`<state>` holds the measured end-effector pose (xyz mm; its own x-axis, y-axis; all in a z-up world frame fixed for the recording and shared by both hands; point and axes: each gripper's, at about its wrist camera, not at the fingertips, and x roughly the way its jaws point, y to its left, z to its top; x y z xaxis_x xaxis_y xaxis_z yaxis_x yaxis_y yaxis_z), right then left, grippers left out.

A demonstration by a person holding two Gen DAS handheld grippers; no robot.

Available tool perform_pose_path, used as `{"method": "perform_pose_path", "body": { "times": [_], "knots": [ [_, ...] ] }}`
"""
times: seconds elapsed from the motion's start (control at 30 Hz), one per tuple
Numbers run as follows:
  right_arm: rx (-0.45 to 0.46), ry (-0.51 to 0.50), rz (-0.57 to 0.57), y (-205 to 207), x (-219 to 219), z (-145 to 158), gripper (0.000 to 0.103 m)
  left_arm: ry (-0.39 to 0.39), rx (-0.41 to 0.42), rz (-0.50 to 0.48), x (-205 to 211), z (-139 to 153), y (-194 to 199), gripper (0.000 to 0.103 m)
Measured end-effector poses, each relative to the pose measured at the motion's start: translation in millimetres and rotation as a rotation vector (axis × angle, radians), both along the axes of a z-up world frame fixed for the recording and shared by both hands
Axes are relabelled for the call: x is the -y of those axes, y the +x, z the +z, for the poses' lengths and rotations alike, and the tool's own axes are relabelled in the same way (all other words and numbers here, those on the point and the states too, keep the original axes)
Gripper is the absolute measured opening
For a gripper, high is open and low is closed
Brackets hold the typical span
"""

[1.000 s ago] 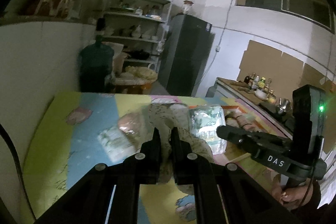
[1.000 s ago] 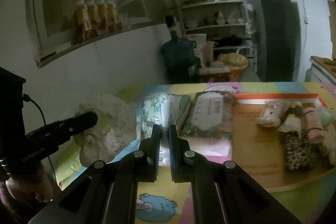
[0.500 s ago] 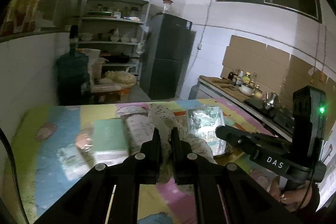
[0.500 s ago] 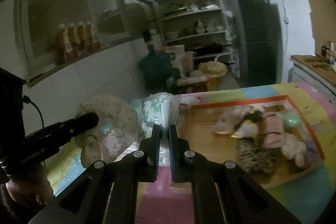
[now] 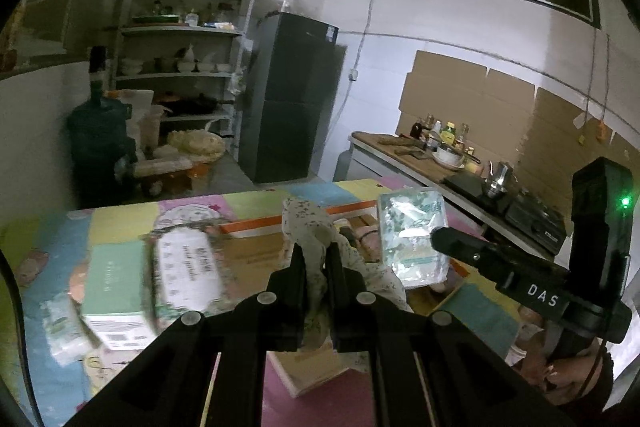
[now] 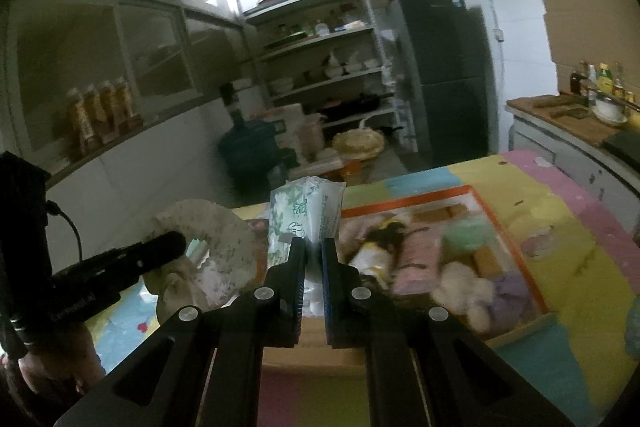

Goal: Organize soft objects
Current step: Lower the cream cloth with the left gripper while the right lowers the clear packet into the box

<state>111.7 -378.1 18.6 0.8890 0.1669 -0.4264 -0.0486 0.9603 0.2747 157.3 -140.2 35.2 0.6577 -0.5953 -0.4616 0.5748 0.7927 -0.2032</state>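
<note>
My left gripper (image 5: 316, 253) is shut on a cream speckled cloth (image 5: 310, 227), which hangs above the table; the same cloth (image 6: 216, 247) shows at the left of the right wrist view. My right gripper (image 6: 313, 247) is shut on a green-and-white tissue pack (image 6: 306, 215), seen also as the tissue pack (image 5: 412, 239) right of the cloth. Below and ahead lies a flat cardboard box (image 6: 476, 197) with an orange rim, holding several soft toys and rolled cloths (image 6: 440, 259).
A mint box (image 5: 114, 287), a floral wipes pack (image 5: 186, 267) and a small tissue pack (image 5: 60, 331) lie on the colourful mat (image 5: 52, 239) at left. A counter with a stove (image 5: 532, 219) runs along the right. Shelves, a fridge (image 5: 292, 99) and a water jug (image 5: 96, 147) stand behind.
Both grippers have swung to the right over the table with their loads. The cardboard box now lies under and ahead of them; the mint box and wipes pack have slid to the left.
</note>
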Motion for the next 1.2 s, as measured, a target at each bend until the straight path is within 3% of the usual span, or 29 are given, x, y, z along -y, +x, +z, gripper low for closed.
{"method": "perform_pose_path", "body": {
  "times": [0.47, 1.2],
  "knots": [
    [-0.047, 0.023, -0.073, 1, 52, -22, 0.008, 0.031, -0.081, -0.023, 45, -33, 23, 0.009],
    [-0.132, 0.075, -0.093, 20, 85, -58, 0.008, 0.117, -0.194, -0.009, 77, -79, 47, 0.009]
  ]
}}
